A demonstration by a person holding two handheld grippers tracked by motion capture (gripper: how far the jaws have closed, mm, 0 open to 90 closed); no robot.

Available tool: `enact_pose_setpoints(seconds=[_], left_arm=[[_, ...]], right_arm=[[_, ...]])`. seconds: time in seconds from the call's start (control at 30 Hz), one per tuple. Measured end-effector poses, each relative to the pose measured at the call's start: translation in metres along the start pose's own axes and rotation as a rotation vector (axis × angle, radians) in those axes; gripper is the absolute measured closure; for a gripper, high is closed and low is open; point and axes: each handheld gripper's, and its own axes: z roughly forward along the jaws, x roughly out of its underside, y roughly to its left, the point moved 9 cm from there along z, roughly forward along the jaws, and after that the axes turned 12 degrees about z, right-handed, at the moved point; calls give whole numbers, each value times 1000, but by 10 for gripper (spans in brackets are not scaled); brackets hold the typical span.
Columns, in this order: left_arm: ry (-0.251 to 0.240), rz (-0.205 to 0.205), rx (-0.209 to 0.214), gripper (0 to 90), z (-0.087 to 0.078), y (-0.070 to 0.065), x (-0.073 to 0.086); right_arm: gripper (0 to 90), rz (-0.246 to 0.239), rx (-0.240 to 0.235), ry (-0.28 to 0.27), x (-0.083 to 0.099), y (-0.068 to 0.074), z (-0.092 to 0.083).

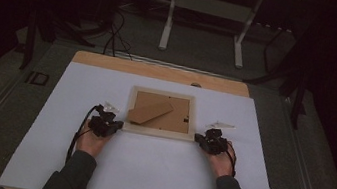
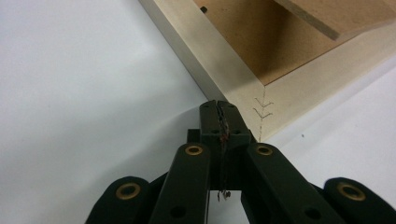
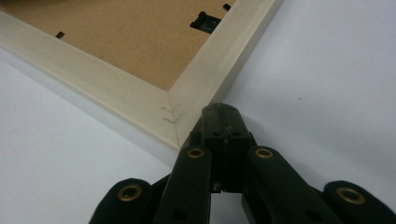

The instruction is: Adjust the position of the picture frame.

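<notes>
- Lying face down near the middle of the white sheet (image 1: 154, 173) that covers the desk (image 1: 160, 70), a pale wooden picture frame (image 1: 158, 131) shows its brown backing board (image 1: 180, 118) upward.
- On that backing board, a brown cardboard stand (image 1: 150, 111) lies at a slant over the frame's left half; in the left gripper view its edge stands raised above the board.
- A small black hanger clip (image 3: 206, 21) sits on the backing board near the frame's right rail.
- At the frame's near left corner rests the left gripper (image 1: 116, 124), held in the person's left hand (image 1: 91, 139); in the left gripper view its jaws are pressed together with nothing between them, their tips right at the outer edge of the corner, beside the mitre joint.
- At the frame's near right corner rests the right gripper (image 1: 199, 138), held in the right hand (image 1: 221, 160); in the right gripper view its jaws are likewise closed on each other, empty, with their tips against the outer side of the corner.
- Whether either pair of tips truly touches the wood I cannot tell.
- Both corners carry small V-shaped staple marks (image 2: 262, 108) across the joint.
- Beyond the frame, past the far edge of the desk, white legs of another piece of furniture (image 1: 168, 23) stand on the dark floor (image 1: 198, 48).
</notes>
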Motion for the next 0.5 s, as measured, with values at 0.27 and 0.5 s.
enact_pose_setpoints(seconds=[0.27, 0.5], left_arm=[[-10, -4, 16, 900, -1, 2, 2], [-15, -29, -8, 900, -2, 11, 3]], right_arm=[[900, -1, -24, -10, 3, 4, -6], [900, -28, -54, 1, 7, 15, -7]])
